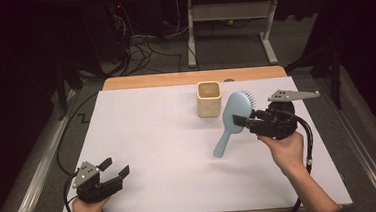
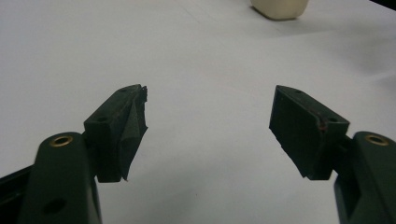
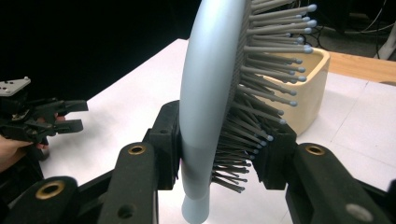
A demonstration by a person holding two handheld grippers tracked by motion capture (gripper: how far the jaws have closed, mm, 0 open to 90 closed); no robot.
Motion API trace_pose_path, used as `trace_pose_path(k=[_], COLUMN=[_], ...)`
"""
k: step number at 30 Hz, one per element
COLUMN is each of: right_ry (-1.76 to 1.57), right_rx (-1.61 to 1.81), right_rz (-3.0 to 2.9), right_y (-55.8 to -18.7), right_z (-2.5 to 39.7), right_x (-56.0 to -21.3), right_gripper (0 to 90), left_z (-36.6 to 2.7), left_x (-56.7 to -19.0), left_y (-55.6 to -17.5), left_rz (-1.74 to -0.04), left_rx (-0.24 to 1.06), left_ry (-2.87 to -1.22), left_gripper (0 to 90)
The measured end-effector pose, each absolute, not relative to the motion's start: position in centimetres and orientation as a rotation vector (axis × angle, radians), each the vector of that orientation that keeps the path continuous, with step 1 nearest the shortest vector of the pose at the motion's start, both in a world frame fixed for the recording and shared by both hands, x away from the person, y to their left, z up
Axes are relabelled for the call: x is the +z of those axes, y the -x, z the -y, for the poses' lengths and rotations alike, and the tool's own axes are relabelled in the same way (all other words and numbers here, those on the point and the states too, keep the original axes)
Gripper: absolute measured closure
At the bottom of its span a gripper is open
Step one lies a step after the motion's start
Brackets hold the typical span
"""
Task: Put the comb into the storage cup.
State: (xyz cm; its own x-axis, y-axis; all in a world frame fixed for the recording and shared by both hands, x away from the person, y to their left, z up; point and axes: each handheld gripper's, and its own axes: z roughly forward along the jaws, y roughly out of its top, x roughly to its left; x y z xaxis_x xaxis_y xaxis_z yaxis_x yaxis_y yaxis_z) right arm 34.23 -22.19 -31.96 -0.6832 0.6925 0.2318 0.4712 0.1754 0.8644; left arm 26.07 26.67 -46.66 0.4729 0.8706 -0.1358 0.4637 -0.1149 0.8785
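Observation:
A light blue hairbrush (image 1: pixel 233 119) with grey bristles is held off the white table by my right gripper (image 1: pixel 243 119), which is shut across the lower part of its head. Seen in the right gripper view, the hairbrush (image 3: pixel 210 93) stands between the two jaws, its back against one and its bristles against the other. A cream square cup (image 1: pixel 209 99) stands upright just left of the brush head, and the same cup (image 3: pixel 299 95) sits behind the bristles. My left gripper (image 1: pixel 116 170) rests open near the table's front left corner, nothing between its fingers (image 2: pixel 123 128).
The white sheet (image 1: pixel 159 148) covers most of the table, with a wooden strip (image 1: pixel 174 79) at the far edge. Beyond the table are a desk frame and cables on the floor. The cup's base (image 2: pixel 279 8) shows at the top of the left gripper view.

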Motion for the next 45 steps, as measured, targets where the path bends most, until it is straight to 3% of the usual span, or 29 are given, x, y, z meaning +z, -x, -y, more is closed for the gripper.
trace_pose_path(k=[45], right_ry=[-1.134], right_rx=[1.473], right_rz=[-2.179], right_y=[-37.5], right_z=[22.4], right_x=[-28.0], right_gripper=[59.5], left_z=[-26.2], left_x=[-46.9], left_y=[-25.9], left_rz=[-1.132], left_rx=[0.513], left_ry=[-1.769], left_gripper=[27.6])
